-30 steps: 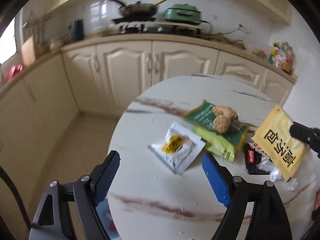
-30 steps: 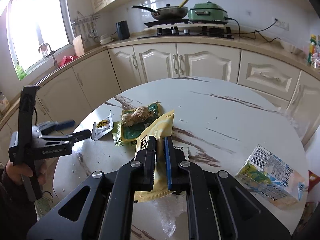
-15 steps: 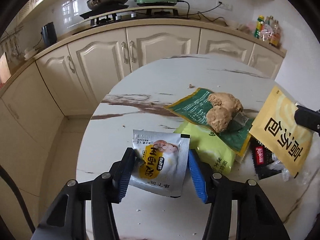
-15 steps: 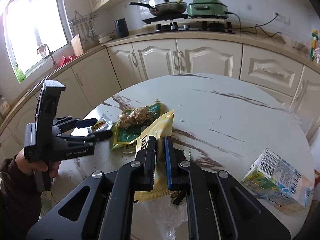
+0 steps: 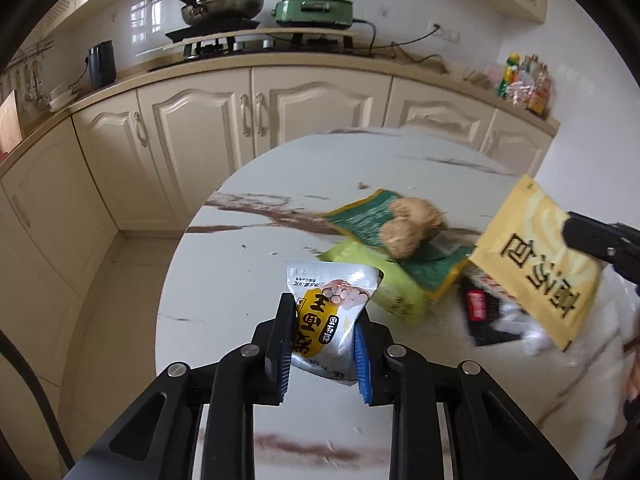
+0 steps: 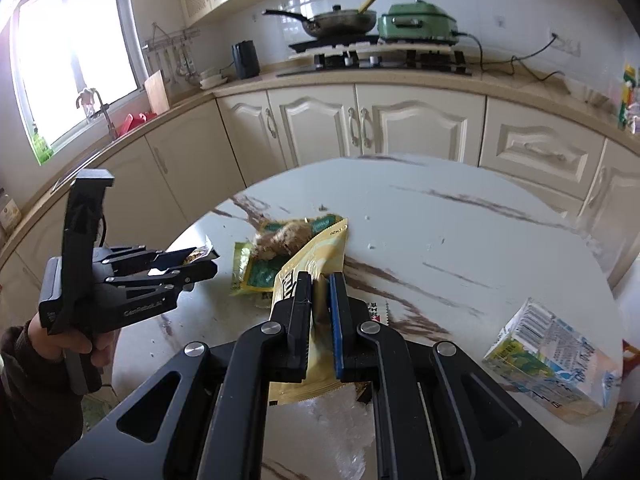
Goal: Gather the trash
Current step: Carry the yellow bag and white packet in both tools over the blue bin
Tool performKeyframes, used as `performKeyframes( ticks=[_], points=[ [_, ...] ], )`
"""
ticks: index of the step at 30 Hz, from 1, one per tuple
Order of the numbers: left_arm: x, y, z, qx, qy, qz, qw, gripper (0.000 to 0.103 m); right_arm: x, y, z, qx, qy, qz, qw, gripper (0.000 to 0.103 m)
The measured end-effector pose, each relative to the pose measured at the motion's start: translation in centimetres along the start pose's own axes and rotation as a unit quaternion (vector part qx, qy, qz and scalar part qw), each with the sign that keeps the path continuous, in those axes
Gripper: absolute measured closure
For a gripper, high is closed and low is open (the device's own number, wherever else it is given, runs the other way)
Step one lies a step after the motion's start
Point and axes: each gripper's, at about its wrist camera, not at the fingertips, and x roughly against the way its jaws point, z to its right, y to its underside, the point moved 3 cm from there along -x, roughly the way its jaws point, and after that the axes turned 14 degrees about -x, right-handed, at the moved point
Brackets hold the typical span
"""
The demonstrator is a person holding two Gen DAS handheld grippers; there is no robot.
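Note:
My left gripper [image 5: 322, 320] is shut on a silver-and-yellow snack packet [image 5: 326, 312] and holds it just above the white marble table [image 5: 240, 280]. My right gripper [image 6: 319, 288] is shut on a yellow packet [image 6: 316, 256], held above the table; that packet shows at the right of the left wrist view [image 5: 536, 256]. Green wrappers [image 5: 376, 220] with a piece of ginger [image 5: 412, 224] on them lie mid-table. A black-and-red wrapper [image 5: 480, 312] and clear plastic [image 5: 524, 328] lie under the yellow packet. The left gripper shows in the right wrist view [image 6: 200, 264].
A crushed drink carton [image 6: 552, 352] lies at the table's right edge. Cream kitchen cabinets [image 6: 360, 128] curve behind the table, with a stove, pan [image 6: 336, 24] and green cooker [image 6: 418, 22] on the counter. Floor lies left of the table [image 5: 100, 320].
My left gripper moved in over the silver-and-yellow packet, closed on it and lifted it off the table. The right gripper kept holding the yellow packet nearly still.

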Motion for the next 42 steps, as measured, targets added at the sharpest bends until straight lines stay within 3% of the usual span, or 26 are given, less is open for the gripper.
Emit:
performKeyframes(
  ticks=[6, 11, 18, 23, 28, 31, 40, 42],
  points=[
    [4.7, 1.1, 0.3, 0.009, 0.014, 0.03, 0.9994, 0.082, 2.3, -0.3, -2.5, 0.016, -0.002, 0.016, 1.0, 0.094],
    [9.9, 3.3, -1.0, 0.018, 0.002, 0.053, 0.9984, 0.082, 3.8, -0.3, -6.6, 0.041, -0.018, 0.025, 0.999, 0.094],
    [17.2, 9.9, -6.3, 0.063, -0.044, 0.066, 0.9948, 0.082, 2.7, 1.9, -16.5, 0.094, -0.075, 0.013, 0.993, 0.094],
    [19.5, 16.0, -10.9, 0.111, -0.079, 0.042, 0.9898, 0.082, -1.4, 5.6, -24.8, 0.131, -0.118, -0.021, 0.984, 0.094],
    [18.1, 22.5, -15.0, 0.167, -0.087, -0.007, 0.982, 0.082, -8.4, 10.1, -31.0, 0.163, -0.116, -0.068, 0.977, 0.094],
    [15.5, 25.8, -16.9, 0.197, -0.075, -0.043, 0.9765, 0.082, -13.4, 12.8, -32.6, 0.167, -0.106, -0.106, 0.974, 0.094],
    [4.6, 33.4, -19.9, 0.247, -0.016, -0.156, 0.9561, 0.081, -27.7, 20.7, -29.9, 0.147, -0.053, -0.23, 0.961, 0.094],
    [2.5, 34.5, -20.4, 0.256, -0.013, -0.177, 0.9502, 0.074, -30.0, 21.8, -29.1, 0.142, -0.045, -0.25, 0.957, 0.094]
  ],
)
